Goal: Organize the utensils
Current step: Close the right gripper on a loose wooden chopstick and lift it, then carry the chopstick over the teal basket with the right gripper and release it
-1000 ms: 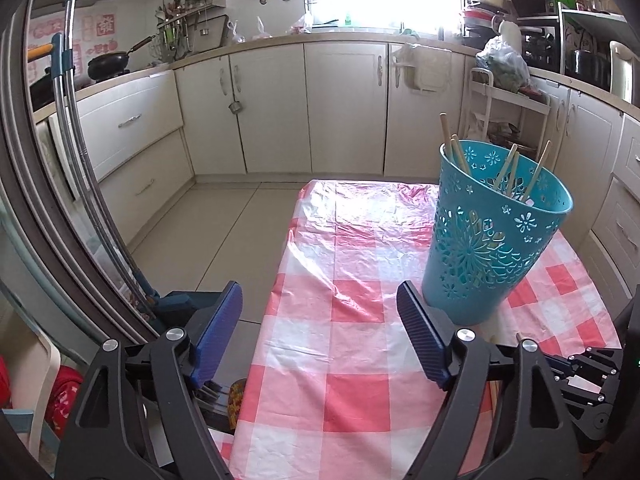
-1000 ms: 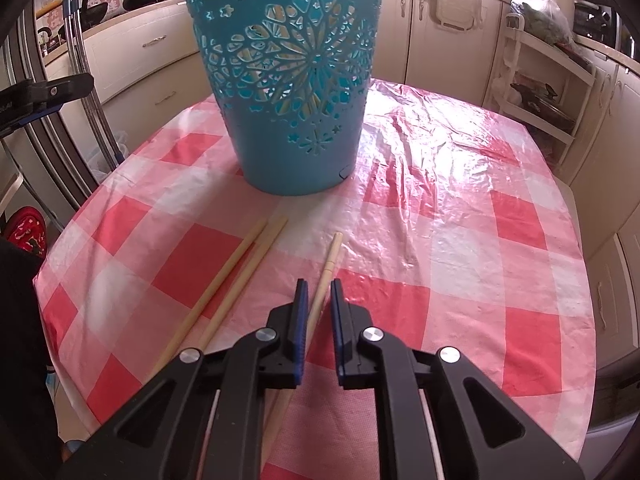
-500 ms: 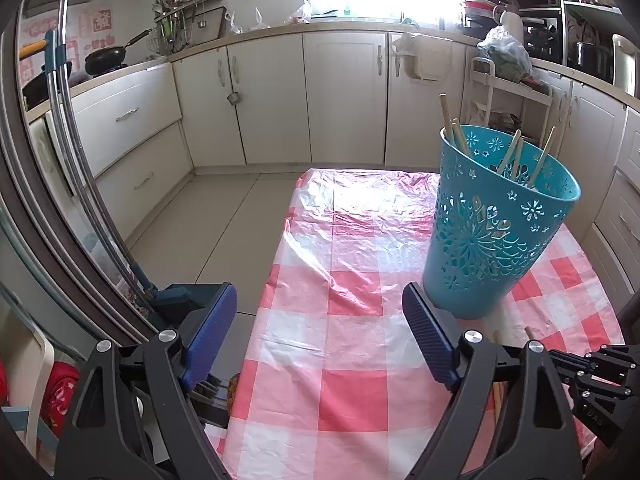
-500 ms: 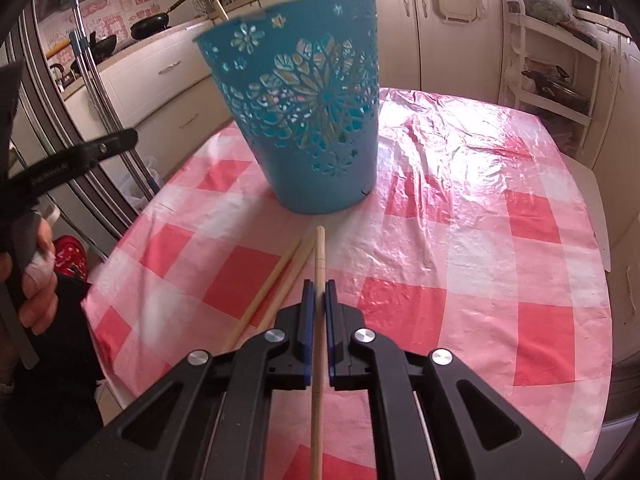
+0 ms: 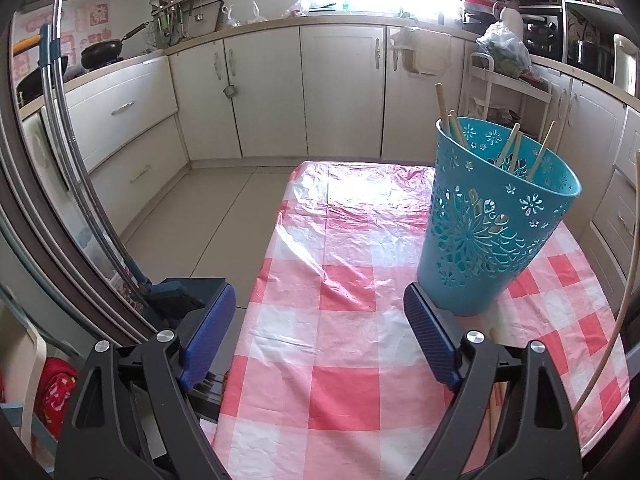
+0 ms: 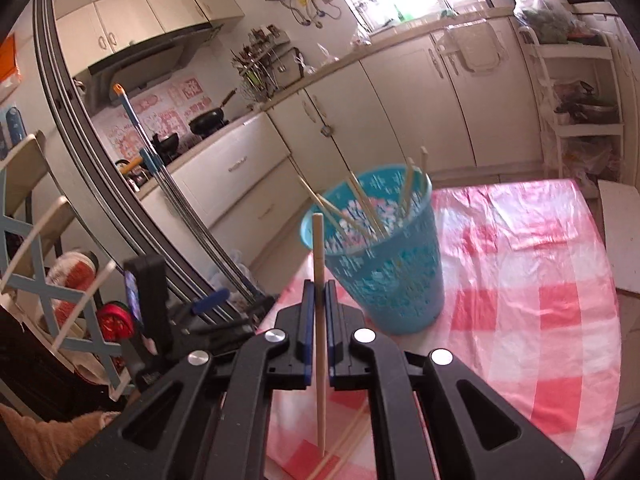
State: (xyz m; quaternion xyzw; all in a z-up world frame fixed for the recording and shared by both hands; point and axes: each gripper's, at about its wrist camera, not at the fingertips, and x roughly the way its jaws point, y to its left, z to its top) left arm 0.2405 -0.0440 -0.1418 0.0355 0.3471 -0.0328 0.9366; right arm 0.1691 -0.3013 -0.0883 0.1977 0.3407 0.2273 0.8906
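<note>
Left wrist view, left to right: the left gripper (image 5: 316, 336) hangs over the checked table (image 5: 344, 396) with its fingers (image 5: 208, 332) wide apart and nothing between them; the blue basket (image 5: 492, 232) stands upright just beyond the right finger, several chopsticks (image 5: 444, 114) leaning inside it. At the far right edge a thin pale stick (image 5: 624, 312) arcs upward, probably the one held by the other hand.

Right wrist view: the right gripper (image 6: 319, 328) has its fingers together, clamped on one chopstick (image 6: 319, 276) held near vertical and clear of the table, just left of the basket (image 6: 384, 256). At least two more chopsticks (image 6: 344, 446) lie on the cloth below.

Judged progress: partly done. Several sticks are binned, one is in transit, and the loose ones remain. Each chopstick is a plain, pale, slender wooden rod, tapering toward its lower tip.
</note>
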